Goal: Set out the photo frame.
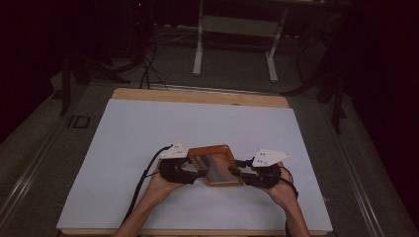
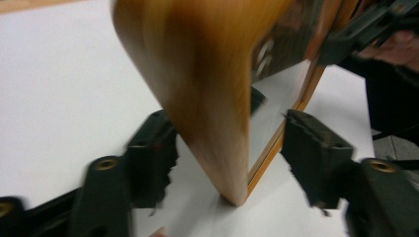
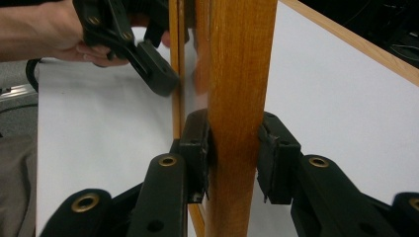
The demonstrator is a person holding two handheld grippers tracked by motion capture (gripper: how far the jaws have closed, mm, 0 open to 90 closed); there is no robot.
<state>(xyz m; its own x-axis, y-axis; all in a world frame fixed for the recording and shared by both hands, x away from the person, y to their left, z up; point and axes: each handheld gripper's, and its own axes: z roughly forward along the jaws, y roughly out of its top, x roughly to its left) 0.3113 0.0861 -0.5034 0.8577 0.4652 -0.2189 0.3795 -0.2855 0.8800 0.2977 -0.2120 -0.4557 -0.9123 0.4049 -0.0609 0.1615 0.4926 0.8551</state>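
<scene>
A wooden frame (image 1: pixel 216 165) with a glossy pane sits between both grippers on the white sheet (image 1: pixel 148 138), near the front middle. My right gripper (image 3: pixel 234 148) is shut on the frame's thick wooden edge (image 3: pixel 237 74), one pad on each face. My left gripper (image 2: pixel 232 153) straddles the opposite corner of the frame (image 2: pixel 207 98), whose tip rests on the sheet. Its jaws stand open, with a visible gap on the pane side. From above, the left gripper (image 1: pixel 200 173) and right gripper (image 1: pixel 234 172) meet the frame from either side. The left gripper (image 3: pixel 148 69) appears beyond the frame in the right gripper view.
The white sheet covers a wooden table whose bare edge (image 1: pixel 197 96) shows at the back. A white desk stand (image 1: pixel 237 39) and cables lie on the dark floor beyond. Cables trail from both grippers toward the front edge.
</scene>
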